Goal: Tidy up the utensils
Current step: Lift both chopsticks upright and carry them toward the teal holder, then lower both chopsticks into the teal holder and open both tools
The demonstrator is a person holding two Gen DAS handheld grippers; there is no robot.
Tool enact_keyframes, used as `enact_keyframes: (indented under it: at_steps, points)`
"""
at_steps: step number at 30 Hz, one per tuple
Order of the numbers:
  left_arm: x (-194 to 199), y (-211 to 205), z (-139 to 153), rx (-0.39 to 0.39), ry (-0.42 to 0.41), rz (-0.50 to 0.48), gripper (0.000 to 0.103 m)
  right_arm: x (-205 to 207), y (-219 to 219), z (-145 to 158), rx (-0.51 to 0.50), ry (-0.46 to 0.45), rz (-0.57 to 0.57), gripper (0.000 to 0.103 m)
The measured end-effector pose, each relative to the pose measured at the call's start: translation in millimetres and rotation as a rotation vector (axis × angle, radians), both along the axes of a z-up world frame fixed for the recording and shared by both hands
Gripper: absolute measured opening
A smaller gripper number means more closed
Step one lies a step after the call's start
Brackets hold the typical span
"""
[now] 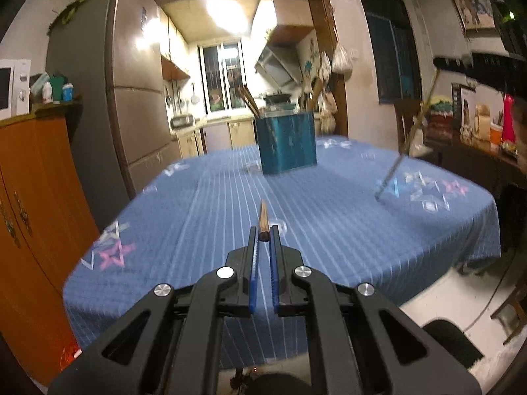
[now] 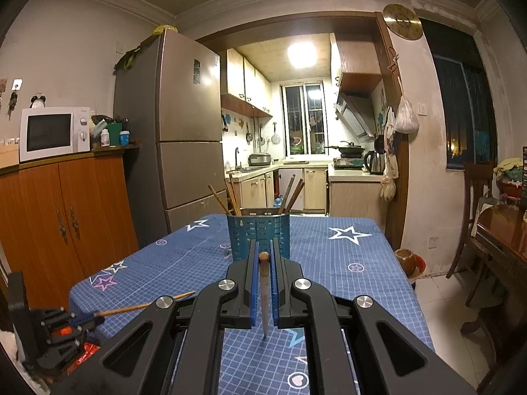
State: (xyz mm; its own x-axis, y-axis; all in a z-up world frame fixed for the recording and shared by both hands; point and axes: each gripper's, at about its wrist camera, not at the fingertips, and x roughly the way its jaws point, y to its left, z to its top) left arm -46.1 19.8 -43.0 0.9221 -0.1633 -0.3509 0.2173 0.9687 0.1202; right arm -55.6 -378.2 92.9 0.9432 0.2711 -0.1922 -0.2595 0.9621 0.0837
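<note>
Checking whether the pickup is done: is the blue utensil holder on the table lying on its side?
No, the blue utensil holder stands upright on the table with chopsticks sticking out of its top.

A grey fridge [image 2: 171, 151] stands beside an orange cabinet [image 2: 66, 223] bearing a white microwave [image 2: 52, 133]. A round clock [image 2: 402, 21] hangs by the kitchen doorway; a wooden chair [image 2: 474, 204] stands at right.

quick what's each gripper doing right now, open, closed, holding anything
Left gripper: closed on a wooden chopstick pointing forward over the table.
Right gripper: closed on another chopstick, hanging tip-down between its fingers.
</note>
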Motion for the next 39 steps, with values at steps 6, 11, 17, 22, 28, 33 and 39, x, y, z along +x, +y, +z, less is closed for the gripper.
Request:
enact_keyframes:
  at_steps: [6,11,17,22,28,33,39]
  points:
    - [21,-2,33,-0.027,-0.091,0.006,0.005,6,4,4,-0.002,-0.013,0.009,0.008]
    - [36,-3,49,-0.037,-0.143,0.011,0.005,13,5,4,0.001,-0.016,0.009,0.008]
    - [47,-2,51,-0.078,-0.176,0.010,0.005,17,1,4,0.013,-0.015,0.000,0.008]
    - [43,0,54,-0.115,-0.205,0.006,0.005,17,4,4,0.014,-0.013,-0.004,0.008]
    - [46,1,66,-0.135,-0.235,-0.005,0.005,19,6,10,0.018,-0.035,0.000,0.008]
    - [53,0,81,-0.152,-0.225,-0.024,0.005,24,8,26,0.007,-0.061,0.009,0.008]
    - [75,-2,112,-0.166,-0.153,-0.060,0.005,40,12,49,-0.018,-0.074,0.019,0.008]
